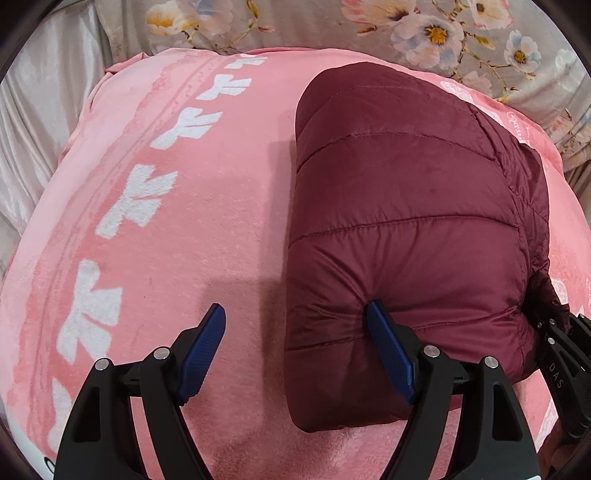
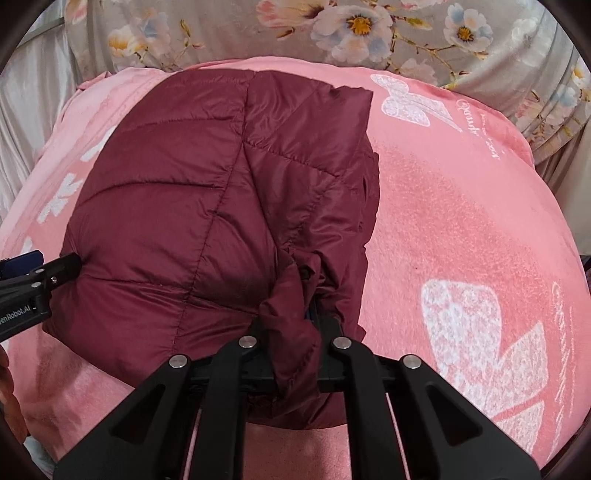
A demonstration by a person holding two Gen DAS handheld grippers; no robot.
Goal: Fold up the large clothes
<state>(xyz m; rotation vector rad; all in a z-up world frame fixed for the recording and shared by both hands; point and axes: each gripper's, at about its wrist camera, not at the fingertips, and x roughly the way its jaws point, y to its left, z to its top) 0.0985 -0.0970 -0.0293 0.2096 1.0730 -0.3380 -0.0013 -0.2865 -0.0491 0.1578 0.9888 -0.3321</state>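
I have the maroon puffer jacket (image 2: pixel 207 206) lying folded into a thick bundle on the pink blanket (image 1: pixel 166 258) that covers the bed, with the floral sheet (image 2: pixel 369 33) beyond it at the far edge. My right tool (image 2: pixel 308 314) is clamped on a bunch of the jacket's near edge; the fabric wells up between the black arms and hides the pads, so I judge the grip by the gathered cloth, not by sight of the tips. My left tool (image 1: pixel 295 354) stands wide apart at the jacket's near left corner: its right pad presses a dent into the padding, its left pad hangs over bare blanket, so nothing is gripped there yet. To do this step well, I think I should slide the left tool further over the corner so both pads straddle all the layers, then close on the seam line rather than on one puffy panel, which would slip. Both grips should sit on the same edge, well apart, so the fold travels evenly. I would lift only enough to clear the blanket, since the padding is springy and the bundle may spread open if I swing it fast. The loose flap (image 2: pixel 332 122) on the far right side may fall out of line, so I would watch it.
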